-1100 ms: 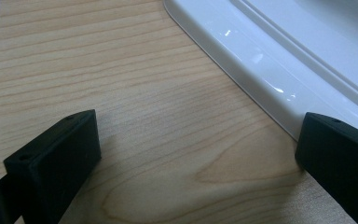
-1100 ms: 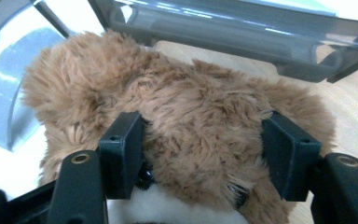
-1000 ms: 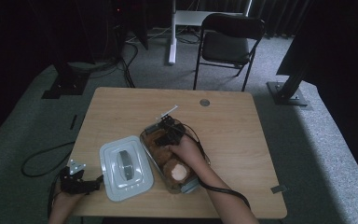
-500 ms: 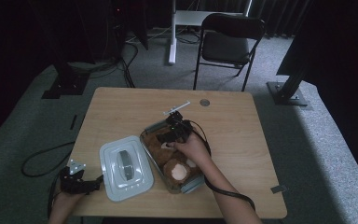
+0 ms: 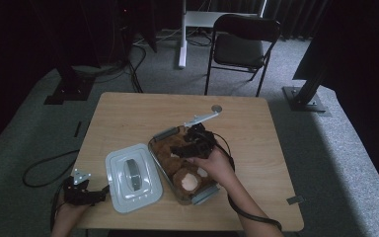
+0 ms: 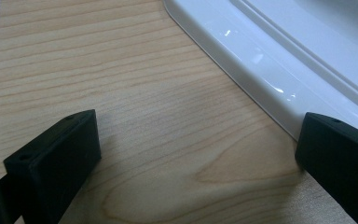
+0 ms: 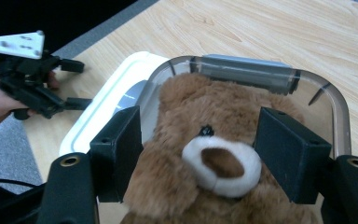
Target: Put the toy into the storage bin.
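Note:
A brown teddy bear lies in a clear container with a grey latch on its far rim. My right gripper stands open, one jaw on each side of the bear's head and its white snout. In the high view the right gripper hovers over the container at mid-table, above the bear. The white lid lies flat to the left of the container. My left gripper rests open at the lid's near-left corner, and the lid's rim touches its right jaw.
Bare wooden table stretches behind and to the right of the container. A small round hole sits near the far edge. A black chair and stand bases are on the carpet beyond the table.
My right gripper and hand have shifted slightly to the right over the container. The left gripper and the lid have stayed still.

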The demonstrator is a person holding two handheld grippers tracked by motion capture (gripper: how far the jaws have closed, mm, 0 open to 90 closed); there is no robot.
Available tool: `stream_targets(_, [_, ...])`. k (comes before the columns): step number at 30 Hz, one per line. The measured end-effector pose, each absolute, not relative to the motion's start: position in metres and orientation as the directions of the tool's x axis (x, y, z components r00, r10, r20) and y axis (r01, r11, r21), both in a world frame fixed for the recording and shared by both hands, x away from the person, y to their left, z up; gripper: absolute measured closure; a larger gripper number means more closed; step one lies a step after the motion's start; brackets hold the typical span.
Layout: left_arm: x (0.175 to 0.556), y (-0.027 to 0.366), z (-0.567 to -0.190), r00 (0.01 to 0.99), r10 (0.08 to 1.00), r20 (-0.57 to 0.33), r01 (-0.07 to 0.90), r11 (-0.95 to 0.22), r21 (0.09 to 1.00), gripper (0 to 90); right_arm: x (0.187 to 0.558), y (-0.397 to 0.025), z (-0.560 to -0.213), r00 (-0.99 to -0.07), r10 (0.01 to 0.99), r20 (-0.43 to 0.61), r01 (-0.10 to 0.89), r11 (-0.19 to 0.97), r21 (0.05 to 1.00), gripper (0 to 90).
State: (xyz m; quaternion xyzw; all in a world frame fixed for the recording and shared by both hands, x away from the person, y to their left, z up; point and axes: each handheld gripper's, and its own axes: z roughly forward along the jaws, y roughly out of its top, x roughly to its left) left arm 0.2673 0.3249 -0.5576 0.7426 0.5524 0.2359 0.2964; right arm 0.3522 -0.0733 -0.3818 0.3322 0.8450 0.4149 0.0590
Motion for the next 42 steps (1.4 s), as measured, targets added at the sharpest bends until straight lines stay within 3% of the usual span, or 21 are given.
stream_targets(13, [0.267,0.325,-0.558,0.277,0.961,0.020,0.682,-0.211,0.701,0.6,0.298,-0.107,-0.375,-0.805,0.563,0.186,0.464,0.404,0.788,33.8])
stream_targets(22, [0.267,0.325,-0.557,0.279,0.960,0.022,0.683,-0.215,0.698,0.6,0.282,-0.126,-0.389,-0.794,0.571,0.211,0.494,0.403,0.770,34.1])
stream_targets(25, [0.267,0.325,-0.557,0.279,0.960,0.022,0.683,-0.215,0.698,0.6,0.273,-0.129,-0.395,-0.803,0.558,0.211,0.487,0.409,0.772,43.8])
stream_targets(33, [0.267,0.325,-0.557,0.279,0.960,0.022,0.683,-0.215,0.699,0.6,0.261,-0.116,-0.400,-0.849,0.505,0.155,0.425,0.479,0.768,58.3])
stream_targets(42, [0.267,0.325,-0.557,0.279,0.960,0.022,0.683,-0.215,0.698,0.6,0.288,-0.092,-0.418,-0.842,0.523,0.130,0.447,0.543,0.711,66.2])
